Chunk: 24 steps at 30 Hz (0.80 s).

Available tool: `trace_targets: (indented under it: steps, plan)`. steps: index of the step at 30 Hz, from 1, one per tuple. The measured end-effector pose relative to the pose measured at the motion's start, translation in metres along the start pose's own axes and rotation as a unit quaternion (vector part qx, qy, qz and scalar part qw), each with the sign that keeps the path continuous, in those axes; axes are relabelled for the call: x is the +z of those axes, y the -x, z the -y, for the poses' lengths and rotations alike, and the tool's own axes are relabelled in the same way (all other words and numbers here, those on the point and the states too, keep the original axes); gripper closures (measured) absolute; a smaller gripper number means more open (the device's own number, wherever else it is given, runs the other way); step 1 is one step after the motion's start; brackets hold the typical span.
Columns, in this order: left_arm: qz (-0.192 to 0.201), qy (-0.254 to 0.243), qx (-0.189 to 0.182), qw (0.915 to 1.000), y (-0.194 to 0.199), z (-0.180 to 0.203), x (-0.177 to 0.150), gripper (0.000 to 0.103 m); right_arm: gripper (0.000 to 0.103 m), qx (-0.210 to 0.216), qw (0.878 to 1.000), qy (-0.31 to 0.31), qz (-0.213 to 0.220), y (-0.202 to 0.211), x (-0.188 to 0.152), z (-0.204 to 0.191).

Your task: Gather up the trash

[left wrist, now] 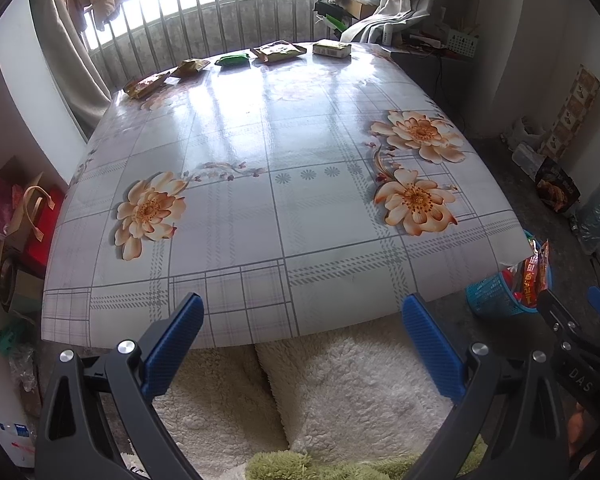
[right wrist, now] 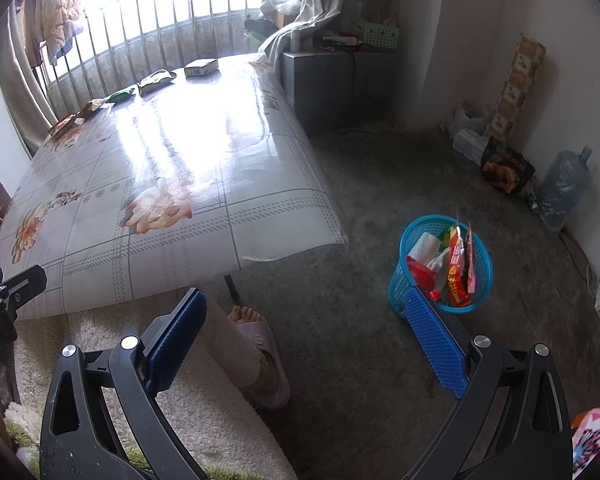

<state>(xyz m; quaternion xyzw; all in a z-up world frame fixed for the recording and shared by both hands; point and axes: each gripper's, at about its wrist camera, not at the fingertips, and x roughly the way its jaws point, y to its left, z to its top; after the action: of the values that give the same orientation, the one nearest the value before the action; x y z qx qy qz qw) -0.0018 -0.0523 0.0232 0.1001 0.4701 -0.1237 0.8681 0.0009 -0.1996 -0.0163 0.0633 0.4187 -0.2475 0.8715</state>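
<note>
Several snack wrappers lie in a row along the table's far edge: a yellow-brown one (left wrist: 145, 85), a brown one (left wrist: 191, 67), a green packet (left wrist: 232, 59), a tan bag (left wrist: 279, 51) and a small box (left wrist: 331, 48). A blue mesh basket (right wrist: 412, 258) holding wrappers stands on the floor right of the table. My left gripper (left wrist: 302, 312) hangs open over the table's near edge, holding nothing. My right gripper (right wrist: 303, 308) is open above the floor, with the basket just beyond its right finger. The box (right wrist: 201, 67) and green packet (right wrist: 122, 95) also show far off in the right wrist view.
The flowered tablecloth (left wrist: 284, 168) covers the table. A person's fleece-covered legs (left wrist: 332, 392) and slippered foot (right wrist: 260, 344) are below. Window bars (left wrist: 204, 20) rise behind the table. Bags and boxes (left wrist: 16, 216) crowd the left; a water jug (right wrist: 562, 188) and a dark food box (right wrist: 506, 170) sit by the right wall.
</note>
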Motion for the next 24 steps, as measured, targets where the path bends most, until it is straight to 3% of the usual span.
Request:
trace_targets:
  steps: [24]
  plan:
    - [-0.003, -0.002, -0.002, 1.0, -0.0013, 0.0013, -0.0013, 0.005, 0.008, 0.003, 1.0, -0.01, -0.003, -0.001, -0.0018, 0.0014]
